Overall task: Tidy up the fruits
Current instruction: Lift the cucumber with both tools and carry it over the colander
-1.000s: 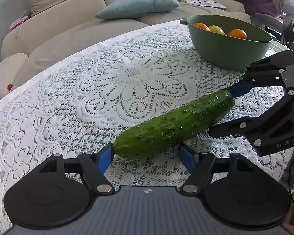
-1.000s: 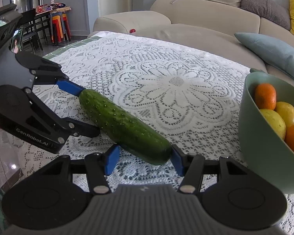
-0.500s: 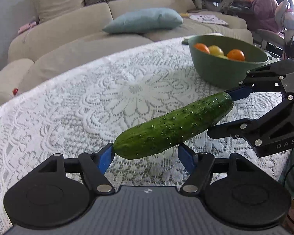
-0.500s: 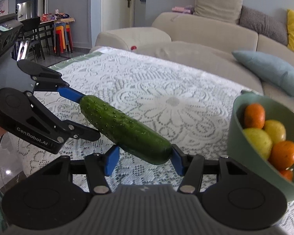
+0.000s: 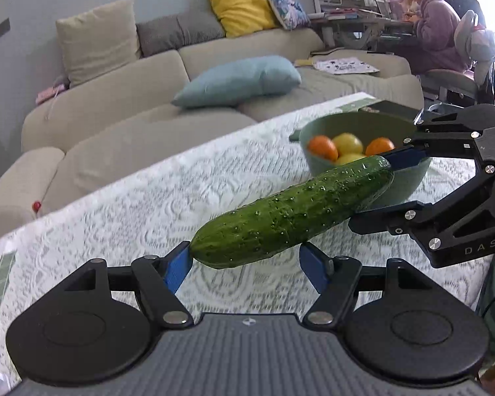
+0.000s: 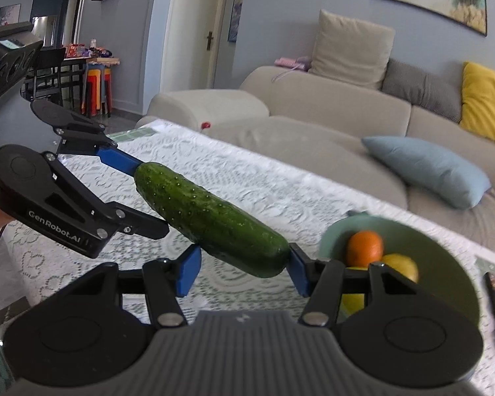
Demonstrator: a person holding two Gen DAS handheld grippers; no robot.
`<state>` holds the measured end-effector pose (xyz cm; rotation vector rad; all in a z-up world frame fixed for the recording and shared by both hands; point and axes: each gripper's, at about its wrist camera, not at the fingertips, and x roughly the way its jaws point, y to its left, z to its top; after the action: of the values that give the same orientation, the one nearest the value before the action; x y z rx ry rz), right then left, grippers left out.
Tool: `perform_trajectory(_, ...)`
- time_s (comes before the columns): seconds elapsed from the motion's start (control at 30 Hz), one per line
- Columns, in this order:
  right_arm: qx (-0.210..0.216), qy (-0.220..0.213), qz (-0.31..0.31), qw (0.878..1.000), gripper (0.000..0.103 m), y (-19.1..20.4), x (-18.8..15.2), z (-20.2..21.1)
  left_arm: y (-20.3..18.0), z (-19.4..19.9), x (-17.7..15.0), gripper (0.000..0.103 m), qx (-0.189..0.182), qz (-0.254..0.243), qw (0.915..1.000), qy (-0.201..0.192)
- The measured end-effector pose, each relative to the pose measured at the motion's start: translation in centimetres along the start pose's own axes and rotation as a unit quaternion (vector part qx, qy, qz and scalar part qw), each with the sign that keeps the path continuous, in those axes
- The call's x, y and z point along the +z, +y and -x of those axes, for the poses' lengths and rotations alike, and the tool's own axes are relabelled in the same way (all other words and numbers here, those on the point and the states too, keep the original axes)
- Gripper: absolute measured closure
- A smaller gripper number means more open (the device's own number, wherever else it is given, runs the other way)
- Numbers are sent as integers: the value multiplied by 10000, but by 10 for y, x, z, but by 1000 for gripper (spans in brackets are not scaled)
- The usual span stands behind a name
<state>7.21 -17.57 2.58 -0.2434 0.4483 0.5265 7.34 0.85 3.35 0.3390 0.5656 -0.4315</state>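
A bumpy dark green cucumber [image 5: 290, 214] hangs in the air above the lace tablecloth [image 5: 132, 204], carried at both ends. My left gripper [image 5: 247, 260] is shut on its near end in the left wrist view; one blue pad touches the tip, the other sits under the side. My right gripper [image 6: 242, 272] is shut on the other end of the cucumber [image 6: 211, 217] the same way. Each gripper shows in the other's view: the right gripper [image 5: 382, 191] and the left gripper [image 6: 142, 198]. A green bowl [image 5: 409, 181] with oranges and yellow fruit stands just beyond the cucumber.
The bowl [image 6: 445, 264] sits low right in the right wrist view, an orange [image 6: 364, 247] inside it. A beige sofa [image 5: 214, 62] with a blue pillow [image 5: 241, 79] runs along the table's far edge. A person [image 5: 435, 33] sits at a desk at the back right.
Both grippers have lifted the cucumber off the tablecloth and raised it. The views have tilted up, so the bowl now sits lower and more of the room shows.
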Motion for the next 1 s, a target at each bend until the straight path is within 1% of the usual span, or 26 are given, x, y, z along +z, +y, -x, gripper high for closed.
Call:
perform_trajectory(0.13, -130, -93, -26, 9999, 49, -15, 2, 8, -13, -4, 16, 21, 35, -100, 9999, -106)
perform_trajectory(0.27, -308, -168, 45, 9994, 49, -33, 2, 19, -28, -11, 32, 21, -14, -148, 9997, -182)
perform_trajectory(0.43, -418, -132, -11, 9990, 49, -64, -1, 27, -48, -27, 52, 21, -103, -212, 9995, -222)
perform_trajectory(0.53, -559, -93, 23, 9984, 49, -80, -5, 33, -62, -38, 63, 21, -151, -251, 9993, -230)
perform_trajectory(0.83, -883, 199, 47, 9959, 49, -120, -20, 37, -91, -75, 83, 21, -369, -294, 9989, -14)
perform_trajectory(1.0, -914, 377, -42, 9951, 49, -137, -27, 34, -103, -90, 88, 21, -426, -373, 9984, 94)
